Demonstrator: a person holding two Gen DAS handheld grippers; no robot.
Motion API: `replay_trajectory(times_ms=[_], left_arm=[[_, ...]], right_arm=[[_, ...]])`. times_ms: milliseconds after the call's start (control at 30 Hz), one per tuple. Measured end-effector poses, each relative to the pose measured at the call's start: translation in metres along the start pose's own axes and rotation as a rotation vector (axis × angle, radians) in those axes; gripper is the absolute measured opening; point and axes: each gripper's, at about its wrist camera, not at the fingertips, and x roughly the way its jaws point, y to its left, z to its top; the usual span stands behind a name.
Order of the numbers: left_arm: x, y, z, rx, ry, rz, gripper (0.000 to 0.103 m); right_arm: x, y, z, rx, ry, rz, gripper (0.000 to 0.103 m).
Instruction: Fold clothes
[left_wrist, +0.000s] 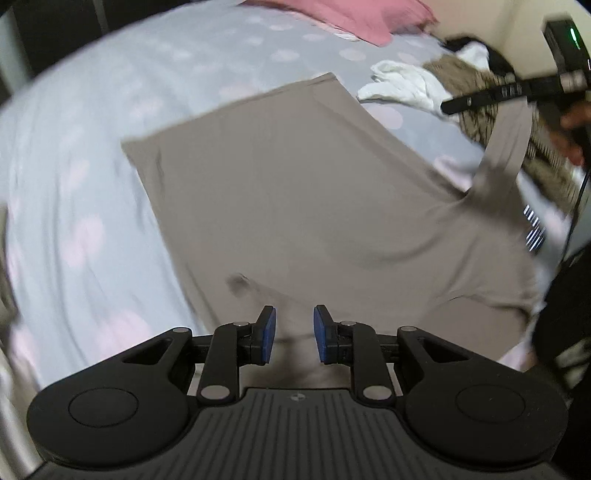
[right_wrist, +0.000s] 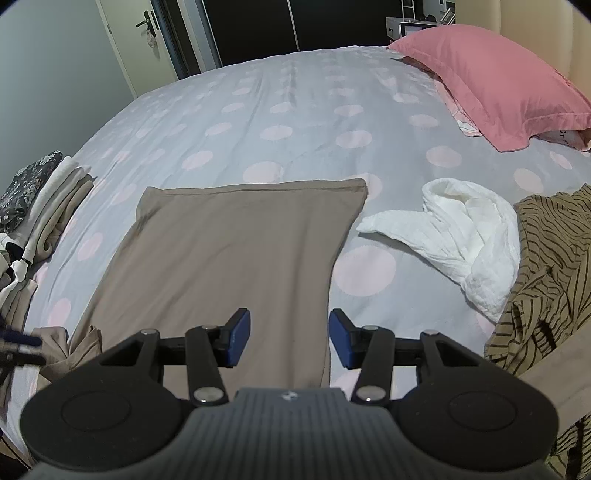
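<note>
A taupe garment (left_wrist: 295, 192) lies spread flat on the dotted bed sheet (left_wrist: 92, 166); in the right wrist view the garment (right_wrist: 229, 258) reaches away from me, its far hem straight. My left gripper (left_wrist: 294, 332) hovers over the near end of the garment, blue pads a small gap apart, nothing pinched. My right gripper (right_wrist: 290, 338) stands open above the garment's right edge, cloth below it and not between the pads. In the left wrist view the right gripper (left_wrist: 454, 105) shows at the upper right, and a taupe strip (left_wrist: 509, 136) rises from the garment toward it.
A crumpled white towel (right_wrist: 469, 236) and a brown striped garment (right_wrist: 554, 266) lie right of the taupe one. A pink pillow (right_wrist: 498, 85) sits at the far right. A stack of folded clothes (right_wrist: 48, 206) rests at the bed's left edge. A door (right_wrist: 140, 37) stands beyond.
</note>
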Motion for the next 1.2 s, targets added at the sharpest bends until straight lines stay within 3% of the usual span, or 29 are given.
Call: replay_trajectory(times_ms=[200, 367, 567, 767, 833, 900, 1000, 1200], left_arm=[[0.030, -0.003, 0.002, 0.302, 0.049, 0.138, 0.019], [0.061, -0.014, -0.008, 0.590, 0.105, 0.192, 0.021], [0.078, -0.029, -0.018, 0.871, 0.090, 0.181, 0.040], [0.085, -0.053, -0.024, 1.097, 0.099, 0.081, 0.038], [0.092, -0.062, -0.023, 1.103, 0.158, 0.045, 0.016], [0.092, -0.062, -0.019, 1.038, 0.186, 0.023, 0.007], [0.080, -0.053, -0.011, 0.861, 0.174, -0.007, 0.002], [-0.001, -0.011, -0.011, 0.393, -0.005, 0.020, 0.001]], right_arm=[[0.000, -0.004, 0.000, 0.004, 0.002, 0.007, 0.051], [0.001, -0.004, 0.003, 0.003, 0.007, 0.032, 0.051], [0.003, -0.001, 0.007, -0.003, 0.013, 0.065, 0.051], [0.005, -0.002, 0.010, -0.001, 0.022, 0.068, 0.051], [0.004, -0.003, 0.011, 0.000, 0.019, 0.064, 0.051], [0.004, -0.004, 0.012, 0.004, 0.017, 0.057, 0.051], [0.002, -0.007, 0.012, 0.008, 0.012, 0.045, 0.051], [-0.004, -0.011, 0.010, 0.027, 0.002, 0.040, 0.051]])
